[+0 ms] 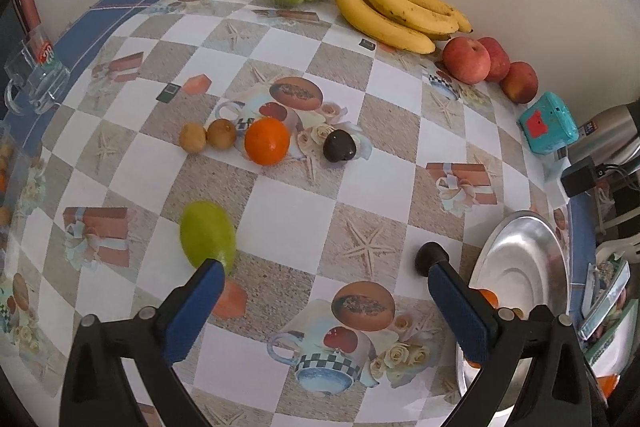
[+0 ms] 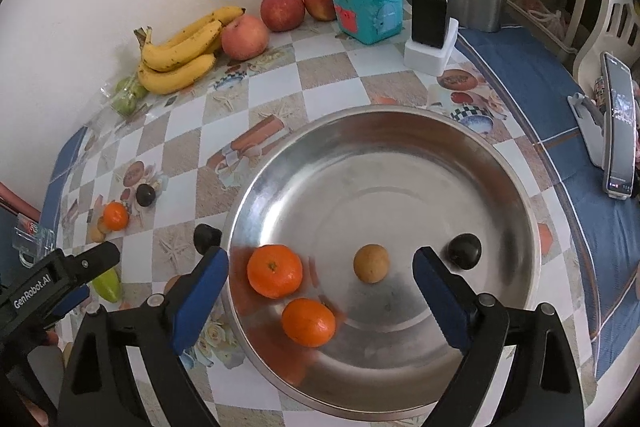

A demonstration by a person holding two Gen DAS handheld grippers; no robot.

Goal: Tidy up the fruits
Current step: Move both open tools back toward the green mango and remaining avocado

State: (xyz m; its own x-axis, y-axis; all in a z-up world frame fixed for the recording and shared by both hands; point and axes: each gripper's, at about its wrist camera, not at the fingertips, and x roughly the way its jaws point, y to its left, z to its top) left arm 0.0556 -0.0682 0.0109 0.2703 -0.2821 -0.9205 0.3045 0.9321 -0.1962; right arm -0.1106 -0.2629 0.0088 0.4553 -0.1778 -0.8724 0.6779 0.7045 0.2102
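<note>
Your pictures are evenly lit by soft, diffuse light. Shadows stay faint. The steel bowl [image 2: 380, 155] shows hazy glare and smeared reflections. Fisheye bending curves the tablecloth [image 1: 288, 219] toward dark, vignetted corners.

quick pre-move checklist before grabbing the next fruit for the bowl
1. Left hand-held gripper open and empty: ok.
2. Right hand-held gripper open, gripping nothing: ok.
3. Metal bowl has room: ok, only two oranges and a small brown fruit inside.
4. Green mango, nearest the left gripper, unobstructed: ok.
5. Loose orange clear of neighbours: not ok, a kiwi sits close beside it.
</note>
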